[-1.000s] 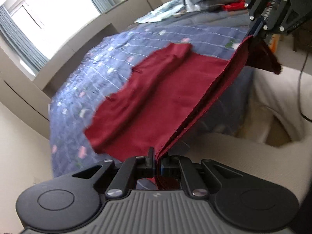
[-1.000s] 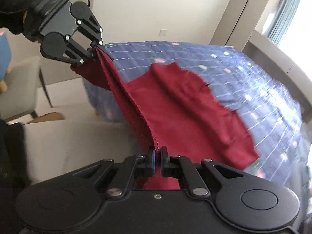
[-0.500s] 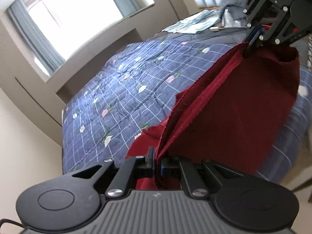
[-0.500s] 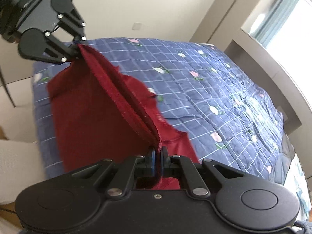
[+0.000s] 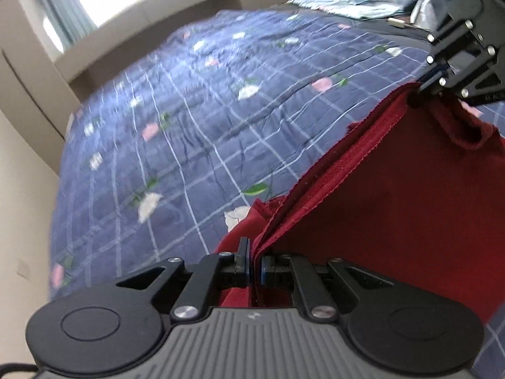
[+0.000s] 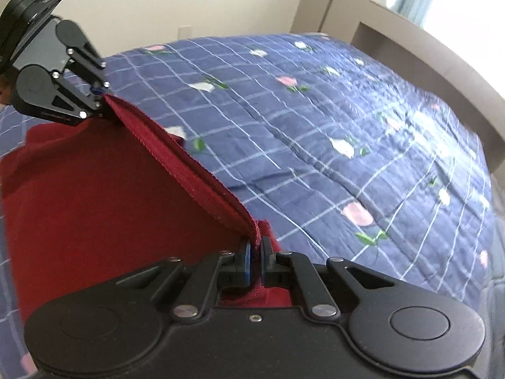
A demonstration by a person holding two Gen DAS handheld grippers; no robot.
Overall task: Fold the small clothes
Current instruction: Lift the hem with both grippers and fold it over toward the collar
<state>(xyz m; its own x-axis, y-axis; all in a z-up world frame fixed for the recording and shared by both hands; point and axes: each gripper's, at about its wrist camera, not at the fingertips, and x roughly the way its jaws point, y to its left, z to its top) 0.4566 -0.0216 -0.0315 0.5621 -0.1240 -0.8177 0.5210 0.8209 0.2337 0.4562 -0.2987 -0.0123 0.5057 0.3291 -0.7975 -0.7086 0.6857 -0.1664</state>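
A dark red garment (image 5: 401,221) (image 6: 94,189) is stretched between both grippers above the bed, its hem running taut from one to the other. My left gripper (image 5: 255,263) is shut on one corner of the hem. My right gripper (image 6: 256,257) is shut on the other corner. In the left wrist view the right gripper (image 5: 426,87) shows at the upper right, pinching the cloth. In the right wrist view the left gripper (image 6: 101,98) shows at the upper left doing the same. The cloth below the hem drapes over the quilt; a lower layer peeks out near each gripper.
The bed carries a navy checked quilt with flowers (image 5: 205,120) (image 6: 331,132). A pile of other clothes (image 5: 363,3) lies at the far end by the window. A beige wall and window ledge (image 6: 426,47) border the bed.
Both grippers have carried the red garment's hem across from the bed's edge out over the quilt and lower. The hanging cloth has folded over onto itself. Both grips have held.
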